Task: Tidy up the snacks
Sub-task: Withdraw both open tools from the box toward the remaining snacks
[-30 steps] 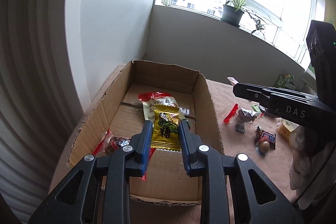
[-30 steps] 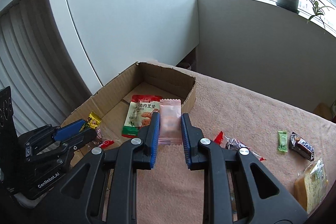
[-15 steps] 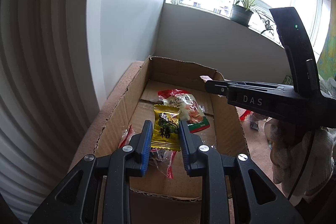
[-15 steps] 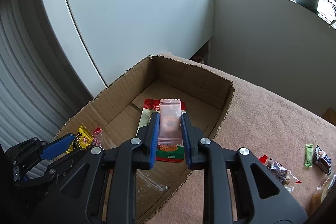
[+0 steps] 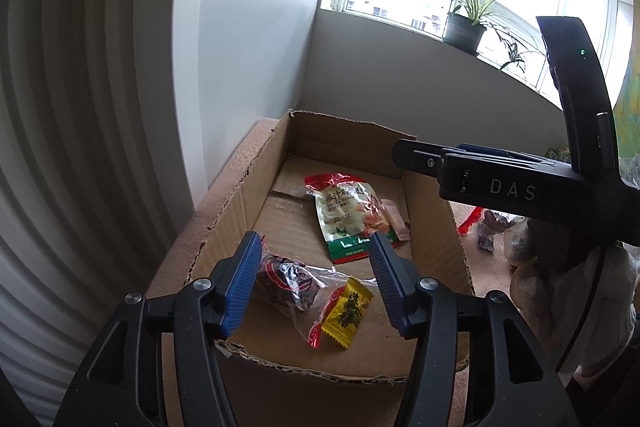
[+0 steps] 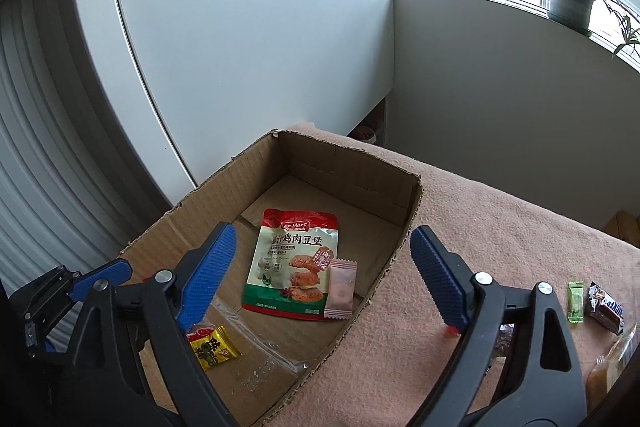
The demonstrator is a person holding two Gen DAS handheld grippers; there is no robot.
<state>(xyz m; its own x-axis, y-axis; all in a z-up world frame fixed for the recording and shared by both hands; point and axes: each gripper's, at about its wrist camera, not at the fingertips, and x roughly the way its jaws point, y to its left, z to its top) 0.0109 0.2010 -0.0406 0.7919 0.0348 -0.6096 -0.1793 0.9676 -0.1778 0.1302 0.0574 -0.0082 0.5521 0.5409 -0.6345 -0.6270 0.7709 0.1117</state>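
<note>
cardboard box: your landmark, standing on the pink blanket. Its walls look stiff but light, so expect it to slide if you nudge it. Leave it where it is.

chicken snack pouch: flat on the box floor, near the middle. It looks like thin, slick, floppy film. If you move it, pinch a sealed edge, not the face.

clear-wrapped dark snack: on the box floor by the near wall. The crinkly film looks slippery. Take it by the bulk, gently.

chocolate bar: outside the box, well to its right on the blanket. It is firm, so grip across its width.

pink sachet: in the box, overlapping the pouch's right edge. It looks very light and soft. Hold it mid-body.

yellow candy: in the box at the near wall, touching the clear wrapper. It looks small and light. Grasp the body, not the twisted ends.

green candy: outside the box, just beside the chocolate bar. It is tiny, so close squarely on it.

left gripper: its jaws are opening above the box and nothing is pinched.

right gripper: its jaws are opening wide over the box and it is empty.
</note>
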